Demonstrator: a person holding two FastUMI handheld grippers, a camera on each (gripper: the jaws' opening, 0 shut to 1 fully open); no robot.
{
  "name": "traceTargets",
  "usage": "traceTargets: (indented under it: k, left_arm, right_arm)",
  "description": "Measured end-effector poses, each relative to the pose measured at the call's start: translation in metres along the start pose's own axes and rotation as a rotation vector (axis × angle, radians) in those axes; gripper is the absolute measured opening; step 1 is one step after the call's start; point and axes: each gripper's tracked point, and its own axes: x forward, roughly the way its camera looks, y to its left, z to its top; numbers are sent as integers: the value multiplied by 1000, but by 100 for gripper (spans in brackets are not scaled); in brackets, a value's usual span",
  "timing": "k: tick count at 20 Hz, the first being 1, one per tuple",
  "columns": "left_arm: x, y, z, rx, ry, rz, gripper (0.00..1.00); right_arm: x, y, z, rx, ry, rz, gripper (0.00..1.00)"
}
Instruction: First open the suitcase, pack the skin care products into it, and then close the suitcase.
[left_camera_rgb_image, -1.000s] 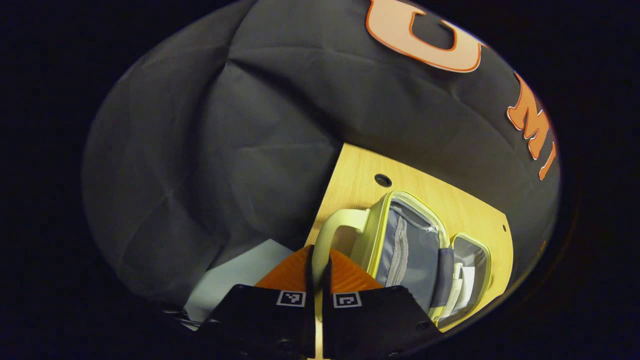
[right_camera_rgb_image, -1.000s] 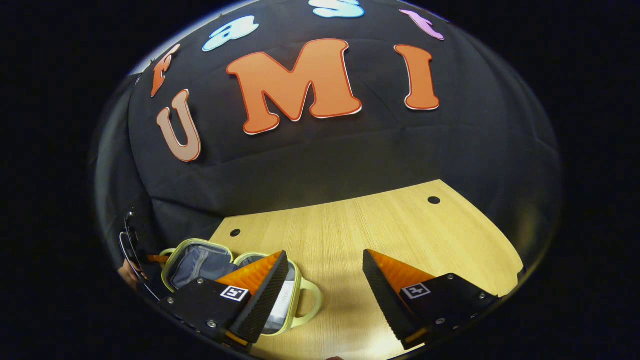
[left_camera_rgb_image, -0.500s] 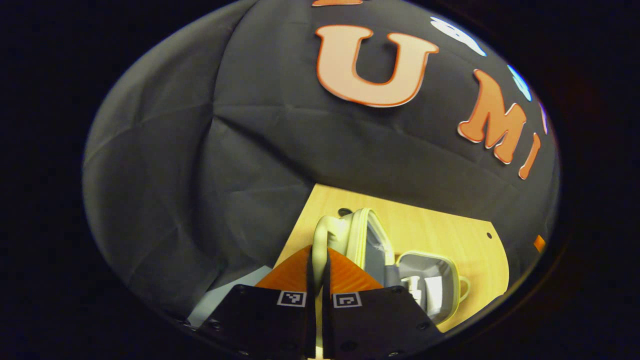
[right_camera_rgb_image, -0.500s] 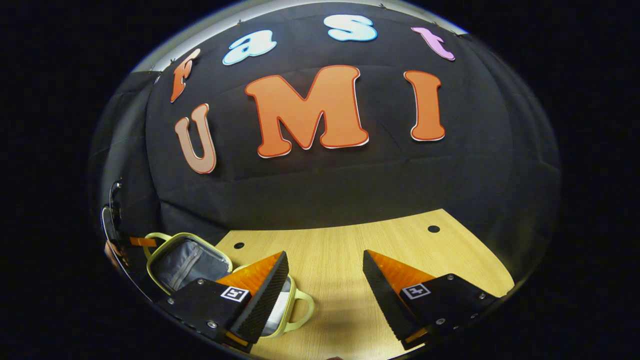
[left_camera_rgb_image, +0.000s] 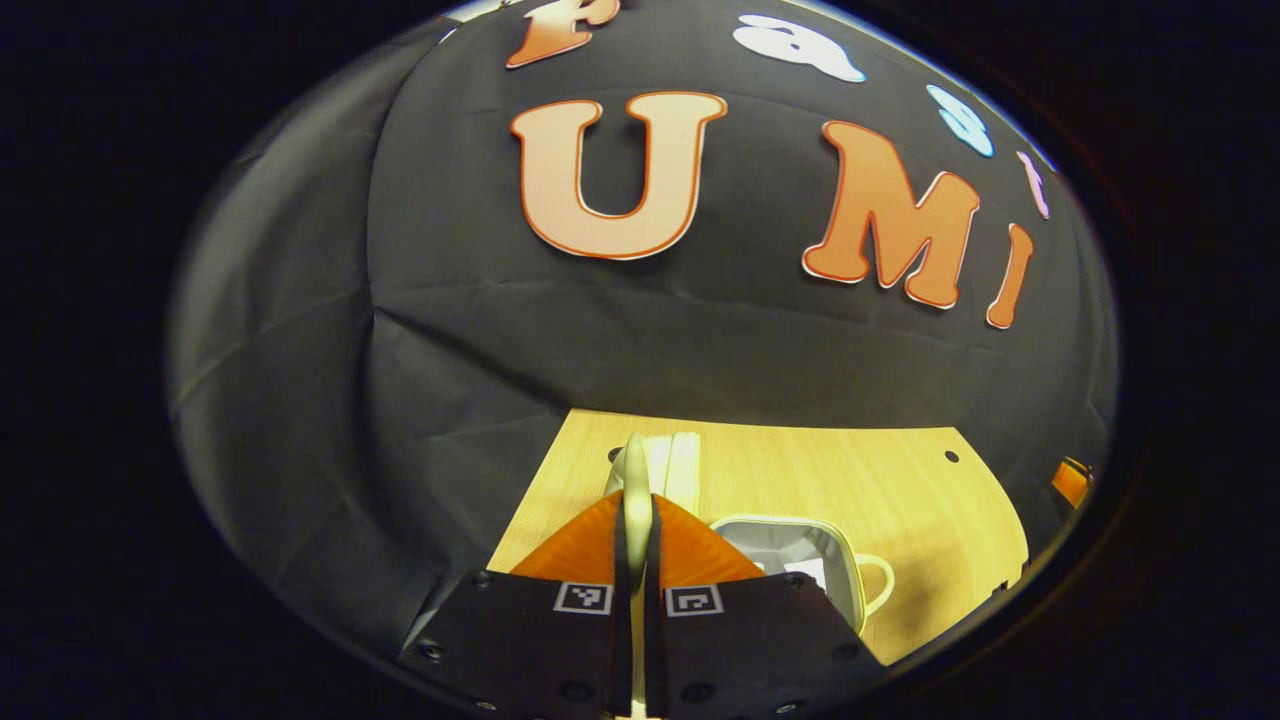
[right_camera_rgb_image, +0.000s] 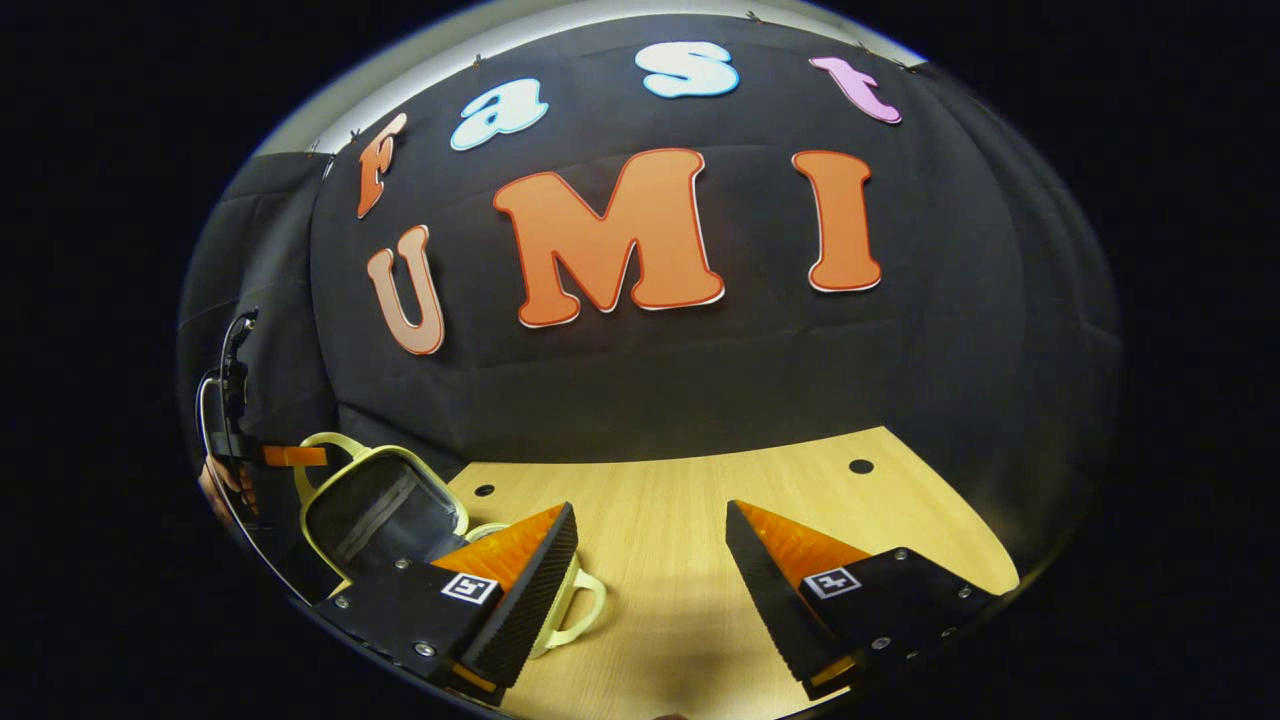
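Left gripper clamped on the lid handle of the suitcase, lid raised about upright over the base at 5 o'clock – closing under way, by the look of it. Something pale inside the base, likely the skin care products; right gripper wide open, holding nothing, above the table – lid still to be lowered and shut.

one suitcase, two grippers, one table

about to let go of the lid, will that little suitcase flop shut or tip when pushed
The suitcase lid keeps its shape standing near upright, so it is probably a stiff shell. Held only by its handle in the left claw, it likely drops shut if released. Its small size suggests it slides easily.
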Motion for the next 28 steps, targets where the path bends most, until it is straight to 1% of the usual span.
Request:
traceTargets:
  k: [3,6,9,13,15,20,21,23,24,28]
  left_arm:
    - [-12,-26,1,13,-10,-11,5]
    - [-19,-57,-3,40,-24,6,5]
    - [-24,-99,-6,85,-32,-29,5]
    - [-22,-148,-20,147,-20,-51,5]
    - [-19,-177,-31,156,-7,-77,5]
    - [-7,-246,-79,189,51,-143,5]
    - [-2,-256,-86,182,58,-165,5]
    - [4,-276,-111,110,113,-218,5]
    - [7,-282,-123,87,129,-232,5]
    - [20,-302,-144,133,161,-232,5]
  right_arm:
    - [-11,-20,8,-27,-37,-22,95]
    - [-24,-34,7,-66,-57,-34,95]
    - [-34,-45,-1,-88,-49,-31,95]
    - [-46,-59,-5,-106,-50,-34,95]
    - [-51,-68,-7,-107,-50,-40,95]
    - [-70,-94,-17,-115,-41,-66,95]
    - [-72,-98,-18,-110,-44,-63,95]
    - [-78,-108,-18,-93,-47,-75,95]
    - [-81,-115,-20,-88,-45,-84,95]
    - [-89,-135,-23,-81,-43,-113,95]
